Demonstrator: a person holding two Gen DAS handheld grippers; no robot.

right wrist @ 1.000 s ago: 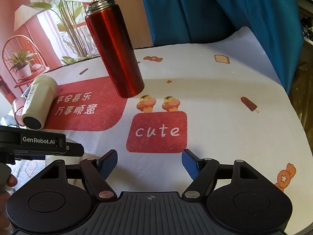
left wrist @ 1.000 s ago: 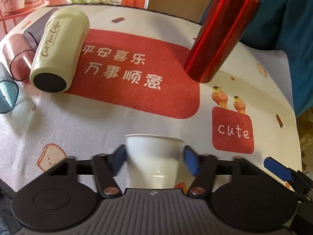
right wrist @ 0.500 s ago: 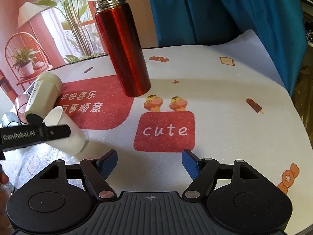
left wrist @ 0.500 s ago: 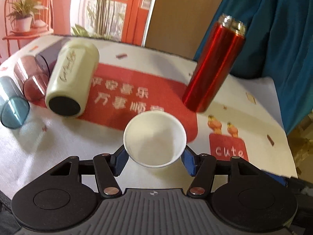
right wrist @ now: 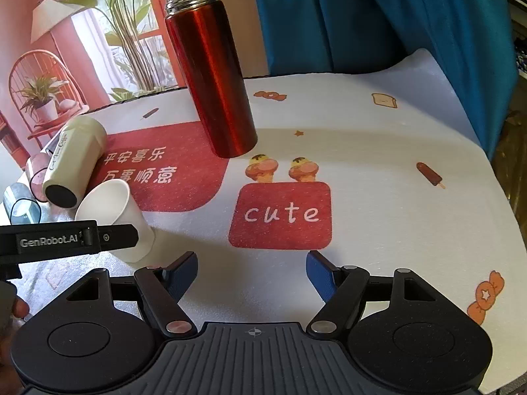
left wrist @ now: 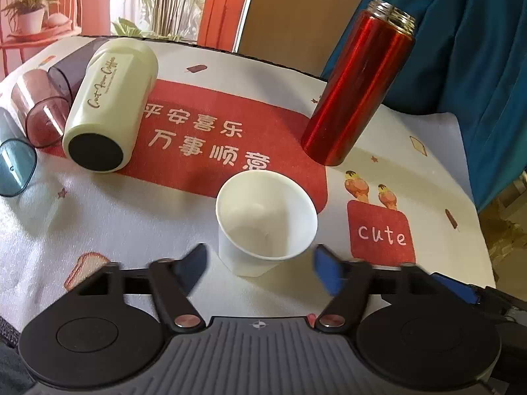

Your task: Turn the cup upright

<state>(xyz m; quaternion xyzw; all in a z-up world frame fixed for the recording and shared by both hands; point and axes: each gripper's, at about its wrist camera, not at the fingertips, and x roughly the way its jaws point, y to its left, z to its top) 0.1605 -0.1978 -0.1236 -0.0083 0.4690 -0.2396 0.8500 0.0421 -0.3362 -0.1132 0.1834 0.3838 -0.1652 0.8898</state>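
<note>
A white paper cup point(left wrist: 265, 222) stands mouth up on the printed tablecloth, just ahead of my left gripper point(left wrist: 260, 268). The left gripper's jaws are open, wider than the cup, and do not touch it. The cup also shows in the right wrist view point(right wrist: 113, 212), partly behind the left gripper's black body point(right wrist: 66, 238). My right gripper point(right wrist: 252, 275) is open and empty over the cloth near the red "cute" patch point(right wrist: 281, 215).
A red metal flask point(left wrist: 357, 90) stands upright behind the cup. A cream tumbler point(left wrist: 110, 110) lies on its side at left, with tinted plastic cups point(left wrist: 39, 112) lying beside it. A blue curtain point(right wrist: 378, 16) hangs behind the table's far right edge.
The left gripper turned the white cup from mouth down to mouth up, set it on the cloth, then opened its jaws and let it go. The right gripper stayed open.
</note>
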